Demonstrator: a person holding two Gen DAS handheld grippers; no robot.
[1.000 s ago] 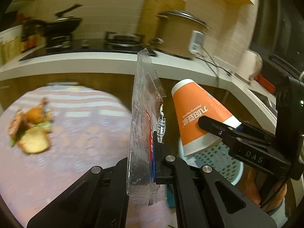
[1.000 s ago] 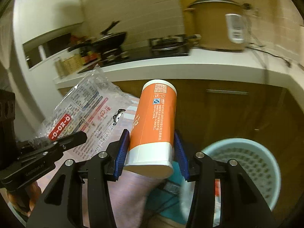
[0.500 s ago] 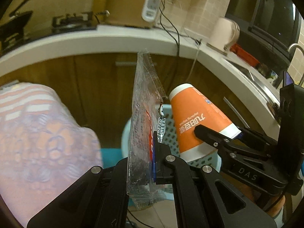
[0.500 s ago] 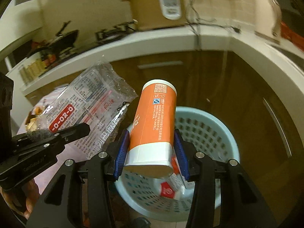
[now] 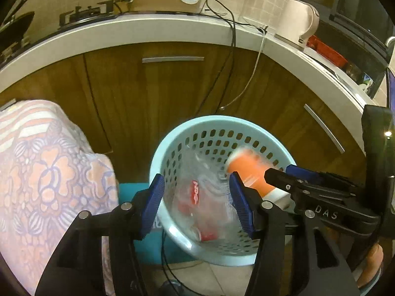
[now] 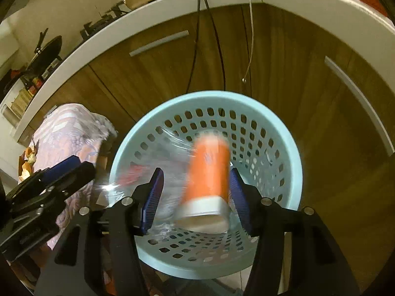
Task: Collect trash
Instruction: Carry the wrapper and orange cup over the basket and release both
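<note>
Now both grippers hang open over the basket (image 6: pixel 293 162).
Left gripper (image 5: pixel 197 202) and right gripper (image 6: pixel 195 197) have just been opening; blurred orange cup (image 6: pixel 207 172) and clear wrapper (image 5: pixel 200 197) sit loose between jaws, edges indistinct.

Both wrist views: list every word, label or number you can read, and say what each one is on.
"DAS": white letters on the right tongs, seen from the left wrist view.
Red label on the clear plastic wrapper: blurred, unreadable.
Print on the orange paper cup: motion-blurred, unreadable.
Light blue basket: no text visible.
</note>
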